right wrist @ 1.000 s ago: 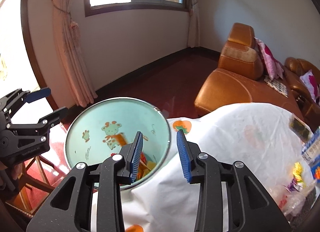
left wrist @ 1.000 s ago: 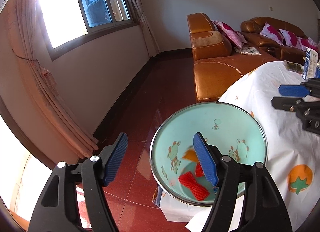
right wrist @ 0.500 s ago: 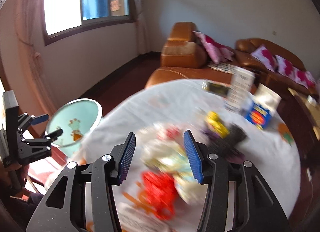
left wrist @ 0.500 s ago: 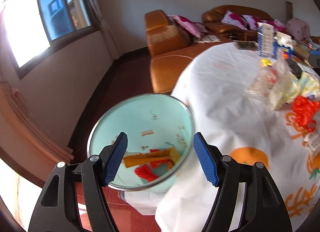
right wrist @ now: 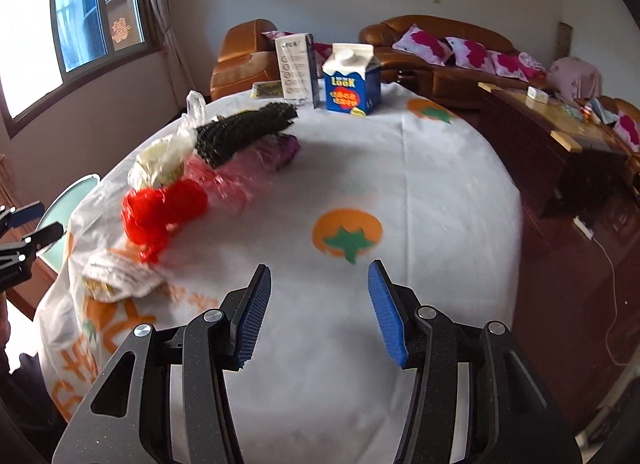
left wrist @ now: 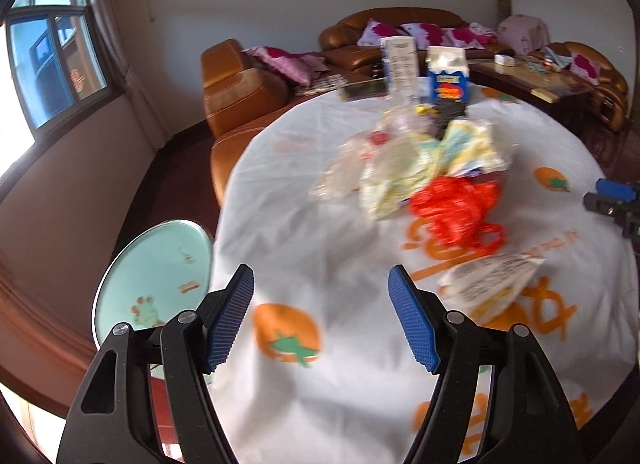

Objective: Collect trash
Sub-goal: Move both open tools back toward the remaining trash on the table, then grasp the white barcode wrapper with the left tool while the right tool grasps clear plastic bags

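A heap of trash lies on the round table [left wrist: 320,248]: a red net bag [left wrist: 456,207] [right wrist: 160,211], clear and yellowish plastic wrappers [left wrist: 404,171], a crumpled printed wrapper [left wrist: 488,284] [right wrist: 116,276], a black mesh [right wrist: 244,131] and a purple wrapper [right wrist: 280,147]. The mint green trash bin [left wrist: 156,276] stands by the table's left edge, also seen in the right wrist view [right wrist: 68,195]. My left gripper [left wrist: 320,324] is open and empty above the cloth, short of the heap. My right gripper [right wrist: 316,308] is open and empty over bare cloth, right of the heap.
A blue milk carton [right wrist: 352,79] and a white box [right wrist: 296,67] stand at the table's far side. Brown leather sofas [left wrist: 244,87] with pink cushions are behind. A wooden side table [right wrist: 560,135] is at the right. A white cable [right wrist: 608,264] lies on the red floor.
Both grippers have swung away from the bin toward the table. The bin has slid to the left edge of both views and the trash heap has come into view.
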Motion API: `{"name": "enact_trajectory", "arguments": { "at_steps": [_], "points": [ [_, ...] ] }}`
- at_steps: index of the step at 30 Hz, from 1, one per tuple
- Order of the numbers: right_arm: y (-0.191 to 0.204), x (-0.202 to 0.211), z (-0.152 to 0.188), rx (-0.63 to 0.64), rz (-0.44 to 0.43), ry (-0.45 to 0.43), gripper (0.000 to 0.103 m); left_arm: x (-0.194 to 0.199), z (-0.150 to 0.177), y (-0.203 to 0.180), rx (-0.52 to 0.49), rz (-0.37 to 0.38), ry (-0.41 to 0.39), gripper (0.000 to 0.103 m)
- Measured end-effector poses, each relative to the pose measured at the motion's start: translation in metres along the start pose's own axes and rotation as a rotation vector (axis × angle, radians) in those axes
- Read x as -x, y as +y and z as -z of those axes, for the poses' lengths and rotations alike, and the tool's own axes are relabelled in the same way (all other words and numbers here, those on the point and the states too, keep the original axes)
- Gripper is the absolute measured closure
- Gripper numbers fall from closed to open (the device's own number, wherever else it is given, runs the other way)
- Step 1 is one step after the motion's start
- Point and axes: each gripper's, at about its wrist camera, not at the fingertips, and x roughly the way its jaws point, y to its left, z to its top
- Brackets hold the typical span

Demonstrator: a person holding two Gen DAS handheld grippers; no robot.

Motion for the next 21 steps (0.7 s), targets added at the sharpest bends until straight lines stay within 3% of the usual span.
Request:
{"name": "enact_trajectory", "arguments": {
  "at_steps": [5, 13, 21],
  "points": [
    [-0.018, 0.006, 0.009, -0.024, 0.058, -0.019, 0.049, 0.001, -0.007, -0.033, -0.025, 0.043, -0.004, 0.021],
    [-0.048, 0.019, 0.025, -0.095, 0.099, -0.046, 0.042, -0.016, -0.018, -0.079, -0.012, 0.099, 0.044, 0.013],
    [-0.078, 0.025, 0.039, -0.19, 0.104, -0.065, 0.039, -0.03, -0.018, -0.108, -0.054, 0.087, 0.1, 0.006]
  ]
}}
